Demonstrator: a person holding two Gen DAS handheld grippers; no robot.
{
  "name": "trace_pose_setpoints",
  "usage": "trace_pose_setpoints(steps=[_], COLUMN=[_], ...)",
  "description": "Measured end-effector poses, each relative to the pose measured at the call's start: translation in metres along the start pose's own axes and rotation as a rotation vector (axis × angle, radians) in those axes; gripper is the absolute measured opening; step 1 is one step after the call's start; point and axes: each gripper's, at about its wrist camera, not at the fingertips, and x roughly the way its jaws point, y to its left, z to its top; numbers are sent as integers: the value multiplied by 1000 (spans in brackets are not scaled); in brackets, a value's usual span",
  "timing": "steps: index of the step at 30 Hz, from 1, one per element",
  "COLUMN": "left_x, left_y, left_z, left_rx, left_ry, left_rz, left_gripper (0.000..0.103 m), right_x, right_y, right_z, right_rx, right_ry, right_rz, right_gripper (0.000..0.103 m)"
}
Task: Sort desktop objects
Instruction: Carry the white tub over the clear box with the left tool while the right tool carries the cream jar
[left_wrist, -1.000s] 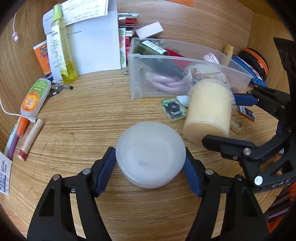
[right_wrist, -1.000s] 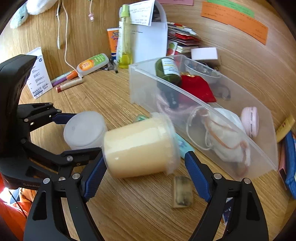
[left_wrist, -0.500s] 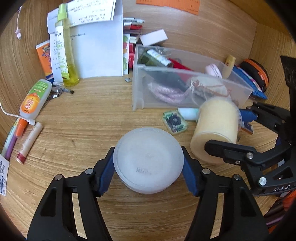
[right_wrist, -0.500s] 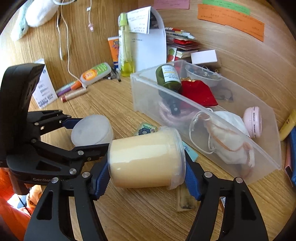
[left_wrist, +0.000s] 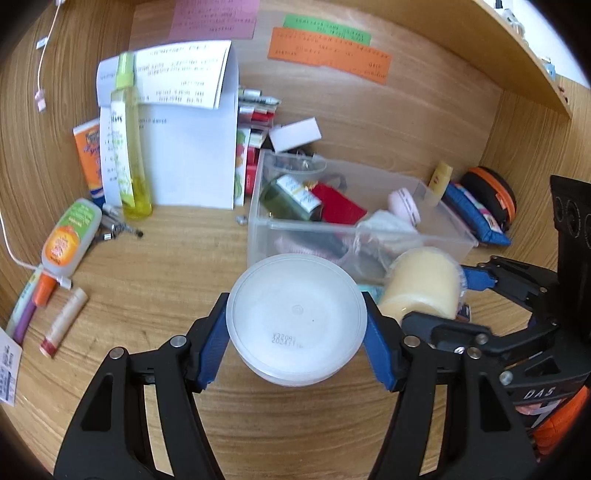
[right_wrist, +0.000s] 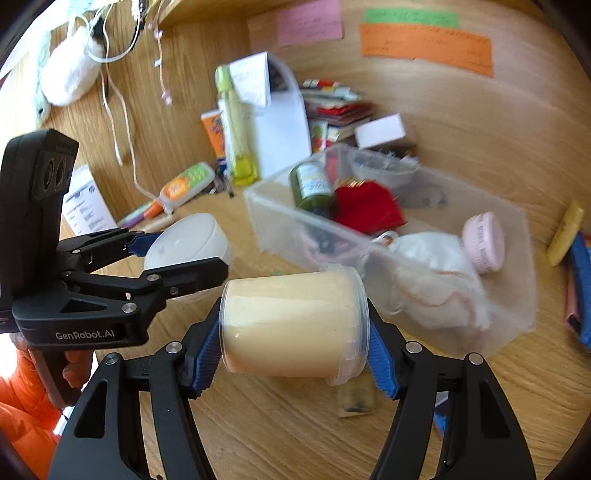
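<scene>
My left gripper (left_wrist: 296, 338) is shut on a round white tub (left_wrist: 295, 317), held above the wooden desk with its flat base toward the camera. It also shows in the right wrist view (right_wrist: 186, 245). My right gripper (right_wrist: 293, 338) is shut on a cream-filled clear jar (right_wrist: 291, 326), held on its side above the desk. The jar shows right of the white tub in the left wrist view (left_wrist: 421, 284). A clear plastic bin (left_wrist: 436, 240) holding a green bottle (left_wrist: 291, 197), a red pouch and a pink compact stands just behind both.
A tall yellow bottle (left_wrist: 127, 147), white papers, an orange tube and a sunscreen bottle (left_wrist: 68, 236) stand at the left. Pens and a lip balm (left_wrist: 62, 321) lie at the left edge. Blue and orange cases (left_wrist: 480, 210) sit at the right. Small flat items lie under the jar.
Both grippers have lifted their containers off the desk and tilted upward. The right gripper closed onto the cream jar. More of the back wall shows now.
</scene>
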Motion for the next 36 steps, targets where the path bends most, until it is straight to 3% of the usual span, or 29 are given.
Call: trace_pose_setpoints(steps=[12,16,24,32,36], left_x=[-2,6,36,73,94], left_y=[-11,-12,-15,-33,-31], left_z=[40,61,99,131,125], left_rx=[39,57,68,89,88], left_ry=[-81,-97,-71,-45,-12], left_rz=[-14,-38,-70,-73,-64], left_gripper=[65,65,65,65,65], right_x=[-35,-40,-34,-6,7], right_y=[-49,-65,-100,-111,-113], right_z=[29,40,57,70,61], right_rx=[119,130,182,225,226], right_ry=[-130,-158,-158,-139,-107], right_rz=[-72,-141,-219,-195,-164], right_gripper=[64,64,64,64,64])
